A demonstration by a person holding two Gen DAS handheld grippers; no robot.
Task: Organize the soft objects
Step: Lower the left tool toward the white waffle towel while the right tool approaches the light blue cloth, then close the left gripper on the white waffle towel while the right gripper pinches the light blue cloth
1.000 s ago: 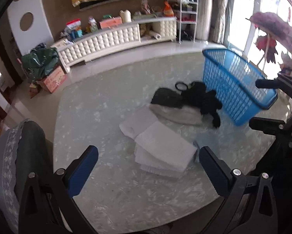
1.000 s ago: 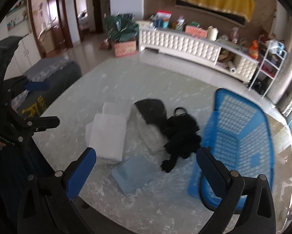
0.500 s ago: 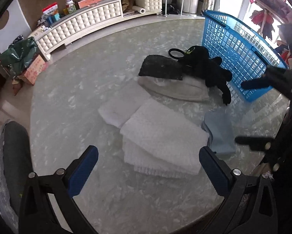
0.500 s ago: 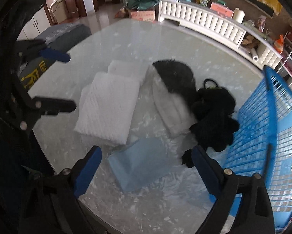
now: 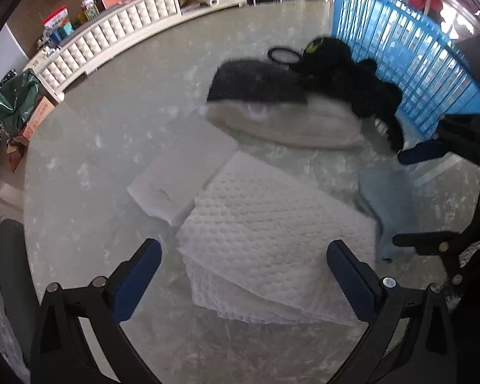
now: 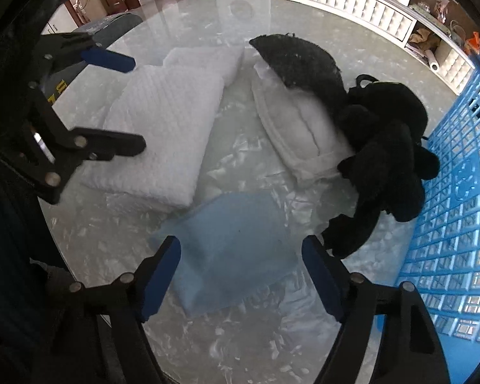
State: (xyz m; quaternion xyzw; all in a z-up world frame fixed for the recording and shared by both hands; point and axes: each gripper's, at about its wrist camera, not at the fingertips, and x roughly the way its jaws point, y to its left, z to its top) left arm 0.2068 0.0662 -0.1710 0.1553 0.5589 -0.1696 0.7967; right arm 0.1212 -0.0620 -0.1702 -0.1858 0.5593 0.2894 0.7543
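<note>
On the glass table lie a folded white quilted towel [image 5: 272, 227] [image 6: 166, 128], a smaller white cloth [image 5: 179, 176], a light blue cloth [image 6: 230, 240] [image 5: 390, 204], a cream pillow [image 5: 291, 124] [image 6: 297, 134] with a dark grey cloth [image 5: 256, 83] [image 6: 300, 60] on it, and a black plush toy [image 5: 358, 80] [image 6: 387, 156]. My left gripper [image 5: 244, 275] is open, low over the near edge of the white towel. My right gripper [image 6: 241, 275] is open, just above the blue cloth. Each gripper shows in the other's view.
A blue plastic basket [image 5: 416, 64] [image 6: 457, 224] stands on the table's right side, next to the plush toy. A white tufted bench [image 5: 137, 32] with clutter runs along the far wall. A grey chair [image 5: 6, 272] sits at the table's left edge.
Both grippers have come down and forward toward the table. The left one now hovers at the white towel, the right one at the blue cloth. The objects have not moved.
</note>
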